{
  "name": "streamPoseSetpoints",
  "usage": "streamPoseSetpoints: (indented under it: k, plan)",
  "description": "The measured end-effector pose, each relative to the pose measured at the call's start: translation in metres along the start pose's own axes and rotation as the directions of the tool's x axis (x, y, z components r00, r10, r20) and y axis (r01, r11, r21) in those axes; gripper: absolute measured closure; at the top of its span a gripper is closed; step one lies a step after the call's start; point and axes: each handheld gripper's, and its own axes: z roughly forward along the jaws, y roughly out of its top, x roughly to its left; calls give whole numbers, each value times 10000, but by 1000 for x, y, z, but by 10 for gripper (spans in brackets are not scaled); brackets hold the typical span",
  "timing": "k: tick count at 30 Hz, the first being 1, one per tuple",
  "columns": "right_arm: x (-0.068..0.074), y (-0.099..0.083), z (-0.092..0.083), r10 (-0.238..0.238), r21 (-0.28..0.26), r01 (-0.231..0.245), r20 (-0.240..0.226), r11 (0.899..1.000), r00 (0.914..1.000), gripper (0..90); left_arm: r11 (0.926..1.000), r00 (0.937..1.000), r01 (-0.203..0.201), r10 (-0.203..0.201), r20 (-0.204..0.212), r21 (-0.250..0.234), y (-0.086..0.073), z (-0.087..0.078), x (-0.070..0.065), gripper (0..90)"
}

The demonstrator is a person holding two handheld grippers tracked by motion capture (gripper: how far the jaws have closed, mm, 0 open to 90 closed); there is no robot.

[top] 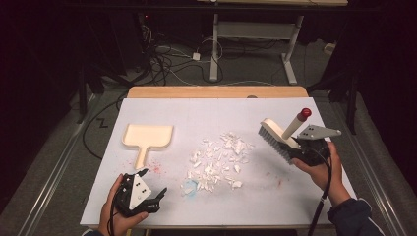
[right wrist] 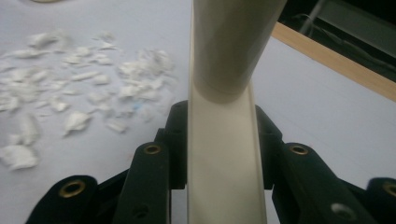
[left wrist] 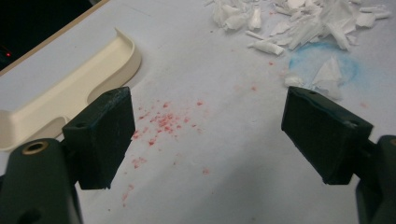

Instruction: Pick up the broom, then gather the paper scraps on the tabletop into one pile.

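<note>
A: From the high view, what is each hand doing?

B: The left hand is coming in from the bottom edge, wrapping around the left tool low over the near left of the worktop. Its jaws are standing apart with nothing between them, pointing toward the right. The right hand is reaching in from the lower right, holding the right tool clamped on the brush. The brush's handle with its red tip is slanting up to the right, and its bristles are facing down and left, toward the paper scraps.

A: And the dustpan?

B: The dustpan is lying flat left of the scraps, well apart from the brush, its handle pointing toward the left tool.

A: What is the left gripper view giving us?

B: The jaws are gaping wide over bare worktop flecked with red specks. The dustpan is sitting just beyond the left-hand jaw, not touching it, and scraps are lying ahead at the top right beside a blue smudge.

A: And the right gripper view?

B: The jaws are pressing on the brush's pale handle from both sides, the handle rising straight up between them. Scraps are spreading across the worktop to the left.
</note>
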Motion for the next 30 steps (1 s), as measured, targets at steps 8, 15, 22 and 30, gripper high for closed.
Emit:
streamPoseSetpoints:
  k: [8, 15, 22, 30]
  plan:
    - [-17, 10, 35, -90, 454, 56, 755, 9990, 9971, 682, 10000, 10000, -11, 11, 48, 46, -2, 2, 2, 165]
    - [-17, 21, 63, -302, 599, 238, 1071, 9979, 9938, 682, 9999, 10000, -25, 24, 7, 151, -4, 2, 1, 165]
    - [2, 26, 94, -700, 1073, 568, 1232, 9926, 9899, 683, 9997, 9999, -48, 45, 121, 255, -3, 2, -1, 165]
    - [38, 31, 109, -1738, 1223, 1632, 817, 9790, 9814, 681, 9988, 9996, -223, 214, 201, 444, -4, 1, -4, 165]
